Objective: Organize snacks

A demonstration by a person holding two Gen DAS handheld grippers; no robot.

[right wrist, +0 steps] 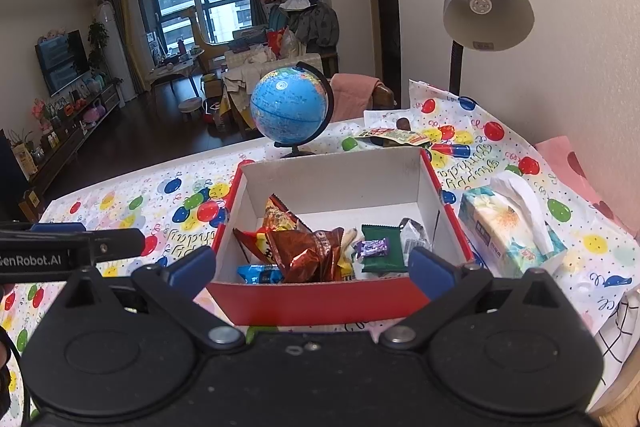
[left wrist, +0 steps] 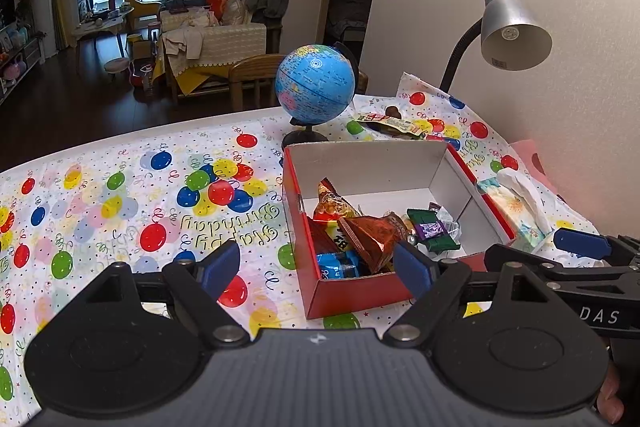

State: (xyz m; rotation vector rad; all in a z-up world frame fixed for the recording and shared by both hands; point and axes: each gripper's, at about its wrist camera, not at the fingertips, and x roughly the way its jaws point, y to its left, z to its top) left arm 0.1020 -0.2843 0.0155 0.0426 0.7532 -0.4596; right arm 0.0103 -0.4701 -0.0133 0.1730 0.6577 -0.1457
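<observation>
A: From the left wrist, what's in the box?

B: The red box point(left wrist: 320, 291) with white inner walls sits on the counter point(left wrist: 100, 195). Snacks are heaped at its near end: a brown foil bag point(left wrist: 372, 239), a blue packet point(left wrist: 338, 265), a green wrapper point(left wrist: 432, 231). The far half is bare. The left gripper point(left wrist: 316, 267) has its fingers spread wide, pinching nothing, just before the box's near left corner.

A: And from the right wrist?

B: Same box point(right wrist: 320, 303), same heap: brown foil bag point(right wrist: 308, 251), blue packet point(right wrist: 260, 273), green wrapper point(right wrist: 380, 247) with a small purple candy point(right wrist: 372, 247) on it. The right gripper point(right wrist: 314, 269) has its fingers spread either side of the near wall, holding nothing. A tissue pack point(right wrist: 504, 227) lies just right of the box, a globe point(right wrist: 288, 105) behind it.
</observation>
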